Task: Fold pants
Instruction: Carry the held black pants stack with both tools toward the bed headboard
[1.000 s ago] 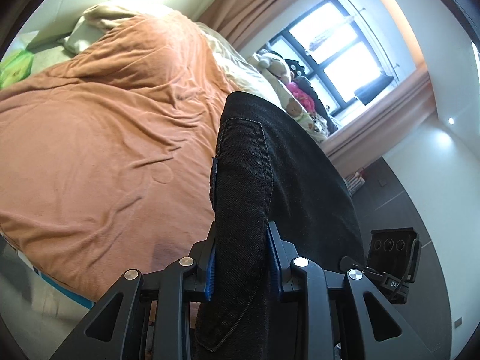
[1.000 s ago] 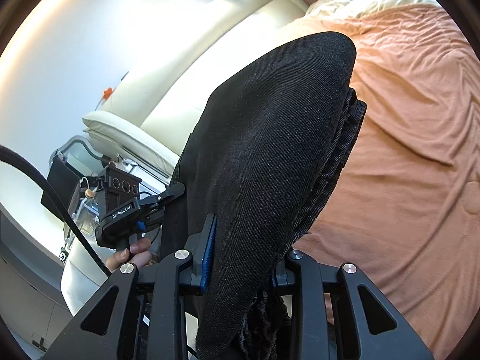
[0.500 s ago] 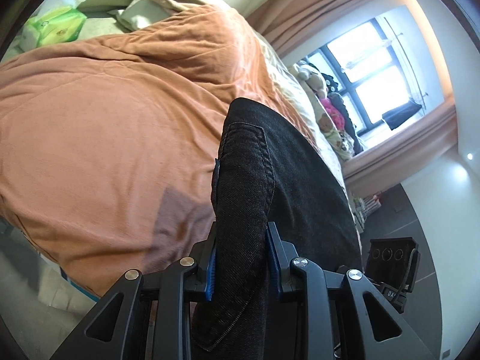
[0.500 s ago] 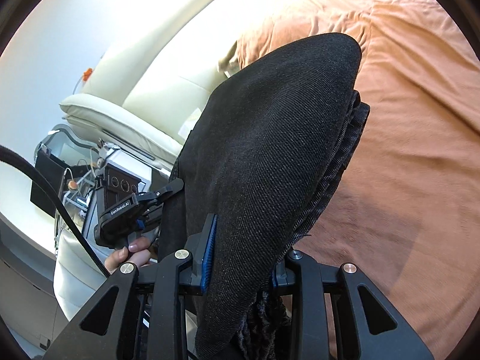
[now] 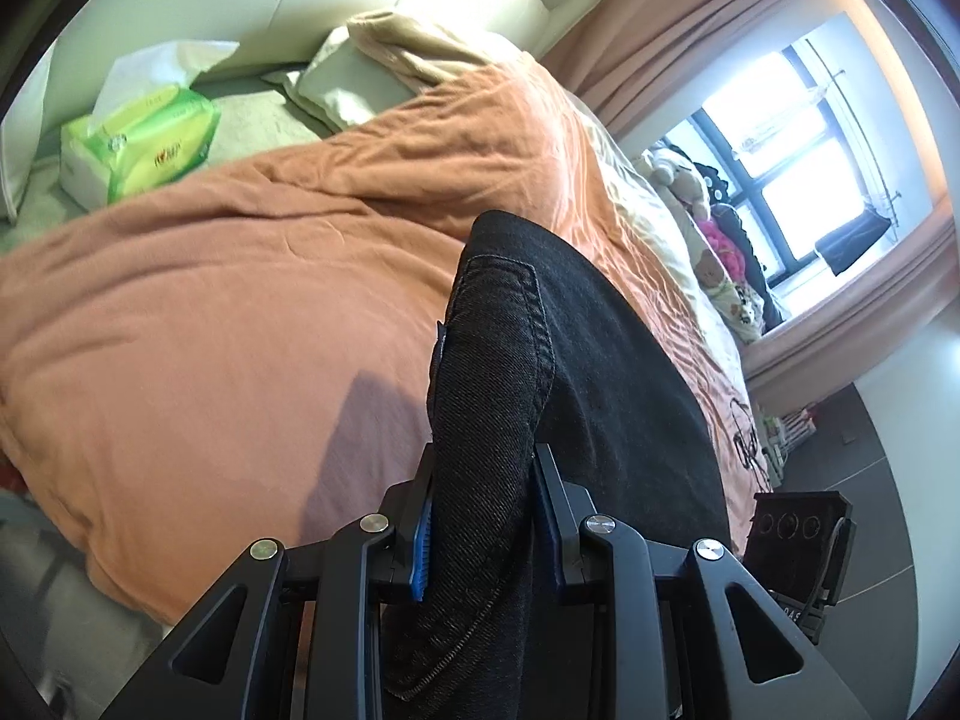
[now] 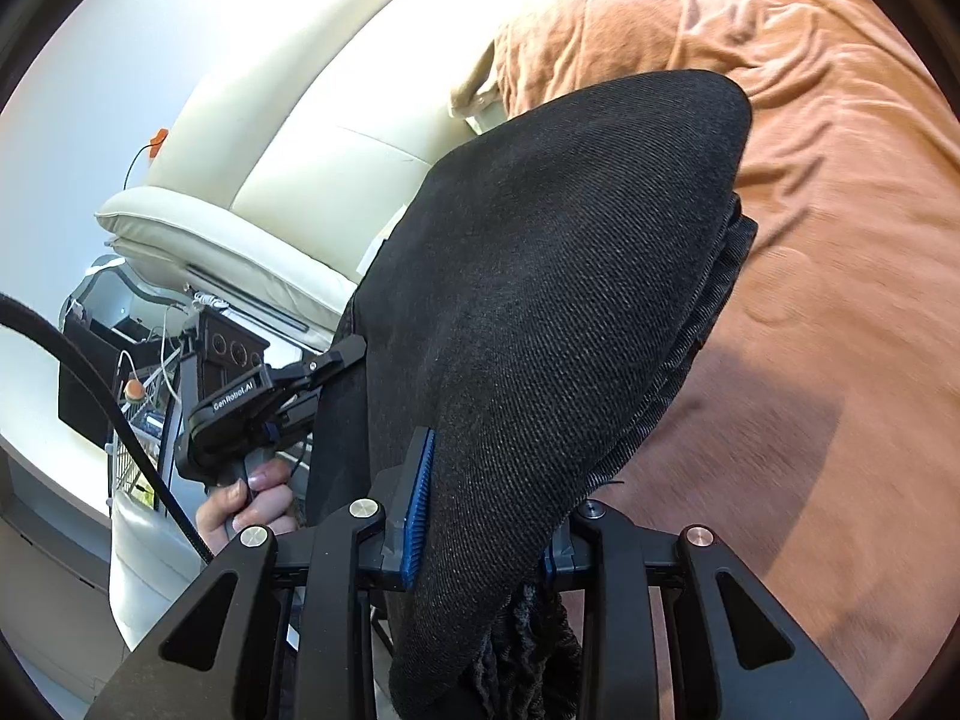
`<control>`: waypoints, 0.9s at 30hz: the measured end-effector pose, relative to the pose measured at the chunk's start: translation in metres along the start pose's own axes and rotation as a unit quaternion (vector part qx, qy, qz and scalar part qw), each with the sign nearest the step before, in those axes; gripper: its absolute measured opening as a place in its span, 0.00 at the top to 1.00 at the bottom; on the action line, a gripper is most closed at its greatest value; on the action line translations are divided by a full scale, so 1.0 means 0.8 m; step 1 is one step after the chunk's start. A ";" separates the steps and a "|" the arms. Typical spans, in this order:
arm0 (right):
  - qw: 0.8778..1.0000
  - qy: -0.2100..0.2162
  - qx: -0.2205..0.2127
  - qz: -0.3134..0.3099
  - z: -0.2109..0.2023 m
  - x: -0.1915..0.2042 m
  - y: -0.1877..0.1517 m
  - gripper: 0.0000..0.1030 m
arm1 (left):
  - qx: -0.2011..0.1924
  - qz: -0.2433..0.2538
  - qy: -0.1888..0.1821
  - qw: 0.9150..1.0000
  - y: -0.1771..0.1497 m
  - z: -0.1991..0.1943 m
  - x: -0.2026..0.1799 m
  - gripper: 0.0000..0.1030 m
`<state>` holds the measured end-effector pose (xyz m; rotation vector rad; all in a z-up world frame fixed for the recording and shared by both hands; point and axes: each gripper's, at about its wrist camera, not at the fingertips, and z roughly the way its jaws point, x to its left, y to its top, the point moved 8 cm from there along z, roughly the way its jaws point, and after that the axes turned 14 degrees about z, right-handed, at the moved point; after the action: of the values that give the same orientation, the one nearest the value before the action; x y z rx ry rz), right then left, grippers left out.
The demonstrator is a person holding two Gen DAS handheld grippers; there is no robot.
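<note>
The black pants (image 5: 576, 396) are clamped in both tools, left tool (image 5: 483, 516) and right tool (image 6: 486, 504), and held bunched above the orange bedspread (image 5: 210, 324) ahead. Looks like they're only partly folded; laying down and flattening is probably left.

Two tools (image 5: 483, 516), one pants (image 5: 600, 372), one bed (image 5: 210, 312).

both grippers are black with silver screws and blue pads (image 5: 422, 531); the left gripper (image 6: 312, 381) bears white "genrobot.ai" lettering.

Matt black denim pants (image 5: 600, 360), apparently coarse-woven
</note>
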<state>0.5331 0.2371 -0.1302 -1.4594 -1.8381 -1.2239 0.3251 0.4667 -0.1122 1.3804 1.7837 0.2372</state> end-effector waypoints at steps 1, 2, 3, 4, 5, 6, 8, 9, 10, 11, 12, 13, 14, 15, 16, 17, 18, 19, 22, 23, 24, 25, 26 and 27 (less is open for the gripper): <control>1.000 0.003 0.000 -0.003 0.010 0.006 0.005 0.75 | -0.001 0.007 0.005 1.000 0.007 -0.002 0.004 0.71; 1.000 0.005 0.000 -0.007 0.021 0.013 0.009 0.75 | -0.001 0.012 0.008 1.000 0.013 -0.002 0.008 0.71; 1.000 0.007 -0.001 -0.009 0.027 0.016 0.011 0.75 | 0.001 0.017 0.013 1.000 0.020 -0.003 0.013 0.71; 1.000 0.009 -0.001 -0.009 0.035 0.017 0.015 0.75 | 0.003 0.020 0.016 1.000 0.026 -0.002 0.018 0.71; 1.000 0.011 0.000 -0.009 0.044 0.020 0.019 0.75 | 0.004 0.023 0.020 1.000 0.035 0.000 0.025 0.71; 1.000 0.012 0.001 -0.008 0.052 0.021 0.023 0.75 | 0.006 0.026 0.025 0.999 0.040 0.001 0.031 0.71; 1.000 0.014 0.000 -0.004 0.066 0.018 0.026 0.75 | 0.011 0.033 0.036 0.999 0.052 0.005 0.042 0.71; 1.000 0.014 -0.001 -0.004 0.072 0.017 0.027 0.75 | 0.014 0.037 0.041 0.998 0.057 0.008 0.046 0.71; 1.000 0.014 -0.003 -0.003 0.076 0.015 0.027 0.75 | 0.016 0.039 0.046 0.998 0.062 0.010 0.050 0.71; 1.000 0.016 -0.004 -0.001 0.082 0.015 0.028 0.75 | 0.018 0.041 0.051 0.998 0.068 0.012 0.056 0.71; 1.000 0.018 -0.006 0.001 0.091 0.016 0.029 0.75 | 0.019 0.044 0.056 0.997 0.072 0.013 0.060 0.71; 1.000 0.018 -0.007 0.003 0.097 0.014 0.031 0.75 | 0.020 0.046 0.060 0.997 0.077 0.016 0.065 0.71; 1.000 0.020 -0.011 0.006 0.103 0.015 0.032 0.75 | 0.021 0.045 0.064 0.997 0.083 0.018 0.071 0.71; 1.000 0.020 -0.015 0.006 0.105 0.013 0.032 0.75 | 0.023 0.048 0.068 0.996 0.089 0.020 0.075 0.71; 1.000 0.021 -0.023 0.005 0.109 0.013 0.032 0.75 | 0.024 0.052 0.072 0.996 0.094 0.023 0.078 0.71; 0.999 0.023 -0.030 0.008 0.111 0.012 0.033 0.75 | 0.024 0.056 0.076 0.995 0.100 0.026 0.081 0.71; 0.999 0.025 -0.039 0.013 0.114 0.009 0.034 0.75 | 0.023 0.057 0.080 0.995 0.106 0.030 0.083 0.71; 0.998 0.025 -0.049 0.017 0.116 0.007 0.034 0.75 | 0.022 0.061 0.087 0.994 0.112 0.035 0.086 0.71; 0.997 -0.013 -0.065 0.026 0.133 -0.015 0.035 0.63 | 0.030 0.064 0.143 0.987 0.119 0.051 0.107 0.63; 0.997 -0.029 -0.053 0.045 0.142 -0.028 0.034 0.46 | 0.034 0.053 0.155 0.986 0.116 0.056 0.116 0.63; 0.996 -0.038 -0.038 0.066 0.149 -0.042 0.031 0.39 | 0.034 0.046 0.149 0.987 0.111 0.060 0.120 0.63; 0.996 -0.048 -0.032 0.075 0.152 -0.055 0.028 0.33 | 0.034 0.045 0.138 0.989 0.104 0.064 0.122 0.63; 0.996 -0.048 -0.029 0.075 0.151 -0.060 0.026 0.33 | 0.037 0.045 0.140 0.988 0.097 0.066 0.125 0.61; 0.996 -0.046 -0.024 0.072 0.150 -0.064 0.024 0.33 | 0.041 0.044 0.146 0.988 0.091 0.067 0.128 0.61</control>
<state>0.5852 0.3160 -0.2228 -1.6693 -1.7395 -1.1556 0.4109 0.5649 -0.1531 1.5482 1.9895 0.4375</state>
